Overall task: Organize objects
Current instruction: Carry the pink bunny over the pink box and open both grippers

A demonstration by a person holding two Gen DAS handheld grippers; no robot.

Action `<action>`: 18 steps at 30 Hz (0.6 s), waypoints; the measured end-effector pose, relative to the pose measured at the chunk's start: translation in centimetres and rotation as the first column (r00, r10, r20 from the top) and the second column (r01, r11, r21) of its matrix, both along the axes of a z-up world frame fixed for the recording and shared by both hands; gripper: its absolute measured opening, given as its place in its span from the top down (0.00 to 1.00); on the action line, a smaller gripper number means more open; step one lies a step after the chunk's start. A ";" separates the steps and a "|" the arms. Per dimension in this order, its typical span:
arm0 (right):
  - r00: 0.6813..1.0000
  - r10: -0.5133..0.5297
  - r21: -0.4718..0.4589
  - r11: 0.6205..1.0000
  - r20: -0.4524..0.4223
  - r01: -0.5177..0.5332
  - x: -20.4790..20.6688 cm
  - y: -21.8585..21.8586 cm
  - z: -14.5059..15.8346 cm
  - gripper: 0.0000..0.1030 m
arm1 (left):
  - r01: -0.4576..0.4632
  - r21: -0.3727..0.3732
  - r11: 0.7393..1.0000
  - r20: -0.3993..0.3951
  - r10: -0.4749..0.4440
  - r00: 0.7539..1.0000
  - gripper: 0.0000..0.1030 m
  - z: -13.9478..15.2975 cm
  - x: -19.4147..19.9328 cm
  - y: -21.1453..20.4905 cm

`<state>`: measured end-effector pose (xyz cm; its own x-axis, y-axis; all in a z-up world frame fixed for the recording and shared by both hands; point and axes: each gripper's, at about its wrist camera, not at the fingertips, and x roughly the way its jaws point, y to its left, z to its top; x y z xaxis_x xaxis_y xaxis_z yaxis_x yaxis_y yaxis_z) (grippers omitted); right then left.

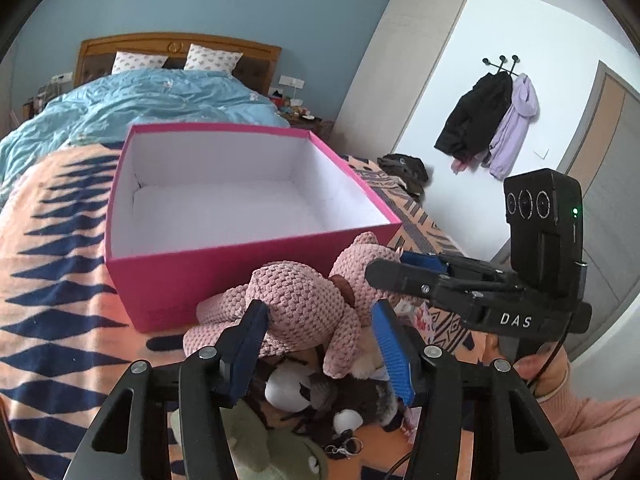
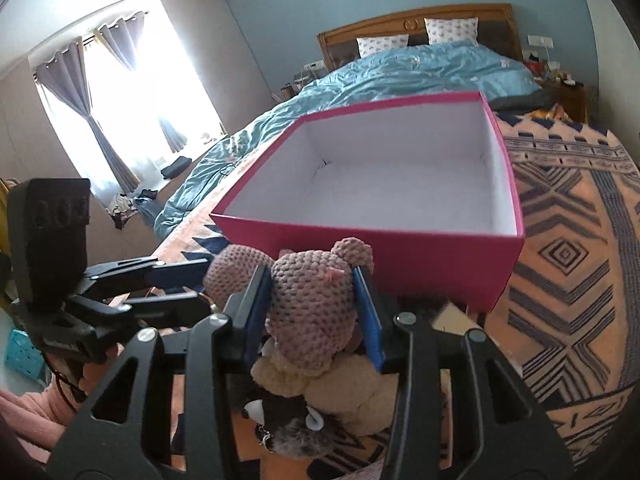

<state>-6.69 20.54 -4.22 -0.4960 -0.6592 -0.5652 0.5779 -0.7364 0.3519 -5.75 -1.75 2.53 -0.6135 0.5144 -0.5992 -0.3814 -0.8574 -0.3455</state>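
A: Trouble could come at the pink box wall, twelve o'clock, just past the crocheted pink bear.

B: Left gripper clamps its body, right gripper its head; uneven lifting might stretch it or catch the rim.

A bedroom with a blue wall, a wooden headboard at upper left, a rumpled blue duvet, and bright curtained windows.

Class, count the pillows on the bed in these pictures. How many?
2. Both white patterned pillows lean on the wooden headboard: one on the left, one on the right. Others may be hidden.
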 end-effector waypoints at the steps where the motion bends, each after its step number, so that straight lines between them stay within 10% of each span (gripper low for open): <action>1: 1.000 -0.003 0.000 1.000 -0.008 0.003 0.2 0.0 0.2 0.57 | -0.001 -0.004 1.000 -0.007 0.001 1.000 0.47 0.3 -0.1 0.1; 18: 0.976 -0.016 -0.008 1.000 -0.218 0.015 -3.6 -2.0 8.5 0.56 | -0.045 -0.077 0.996 -0.124 0.035 0.992 0.39 7.5 -6.0 -0.2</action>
